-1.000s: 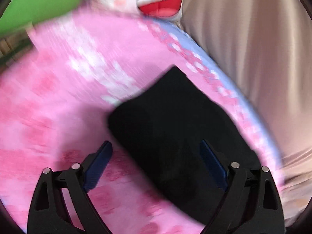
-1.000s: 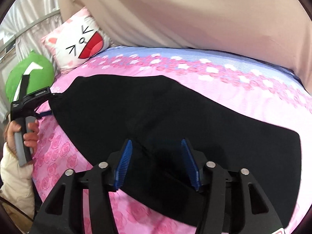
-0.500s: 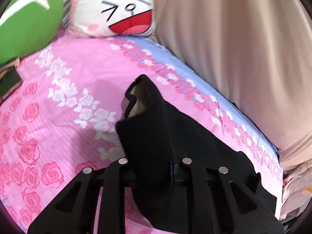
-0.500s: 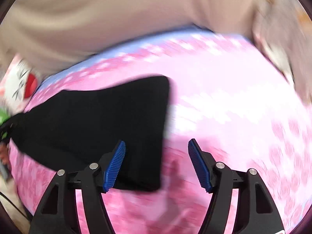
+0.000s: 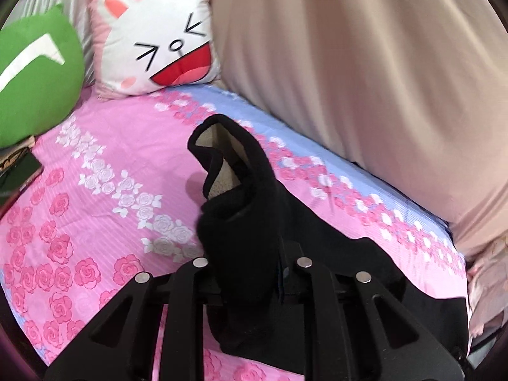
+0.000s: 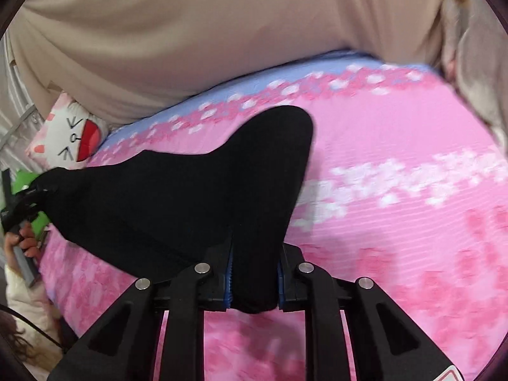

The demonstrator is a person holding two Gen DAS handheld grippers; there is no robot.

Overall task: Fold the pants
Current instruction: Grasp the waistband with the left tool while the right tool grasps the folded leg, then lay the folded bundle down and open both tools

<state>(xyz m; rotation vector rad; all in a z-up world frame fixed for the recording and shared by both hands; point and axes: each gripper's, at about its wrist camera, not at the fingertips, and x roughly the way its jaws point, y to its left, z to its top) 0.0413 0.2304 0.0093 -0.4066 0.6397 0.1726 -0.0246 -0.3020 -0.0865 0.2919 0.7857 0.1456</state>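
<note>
A second ago both grippers hung spread above flat pants; now each has bitten an end and lifted it. The bed (image 5: 104,165) lies ahead of and below both tools, its sheet bare to the left gripper's left. The pants (image 6: 177,197) stretch between the two, sagging onto the sheet in the middle. The left gripper (image 5: 250,273) pinches the waistband end, whose pale lining gapes just ahead of its tips. The right gripper (image 6: 254,273) is pressed onto a bunched leg end, cloth filling the gap. I'd worry most that the thick bunch slips from the right jaws if the ends are pulled apart, and that the drooping middle drags and creases, skewing the fold.
</note>
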